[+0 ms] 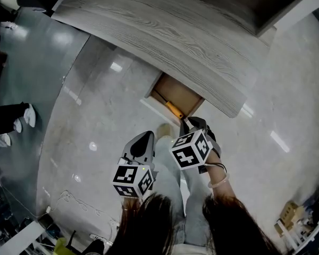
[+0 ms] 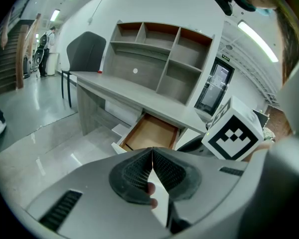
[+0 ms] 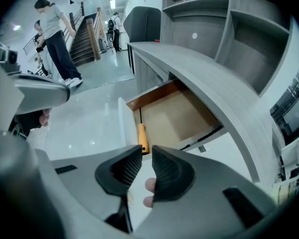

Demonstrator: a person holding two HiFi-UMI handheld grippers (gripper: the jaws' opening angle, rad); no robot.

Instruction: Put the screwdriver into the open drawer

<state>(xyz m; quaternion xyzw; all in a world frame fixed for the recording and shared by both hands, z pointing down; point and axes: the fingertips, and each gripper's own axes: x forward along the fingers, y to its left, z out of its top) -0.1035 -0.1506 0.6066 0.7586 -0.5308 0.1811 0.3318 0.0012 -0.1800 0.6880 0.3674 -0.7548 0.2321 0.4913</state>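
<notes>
Under the grey worktop [image 1: 165, 31] the drawer [image 3: 182, 116] stands open. The orange-handled screwdriver [image 3: 141, 136] lies inside it along one side wall. My right tongs [image 3: 146, 153] hover near the drawer front, slightly spread and empty; my left tongs [image 2: 152, 156] are pressed together on nothing. I'd back straight out without clipping the drawer.

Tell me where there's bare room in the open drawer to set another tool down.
Most of the drawer floor is bare: the whole stretch between the screwdriver and the desk top that overhangs the drawer's back. The only taken strip runs along the inside of the white front panel, where the screwdriver lies.
</notes>
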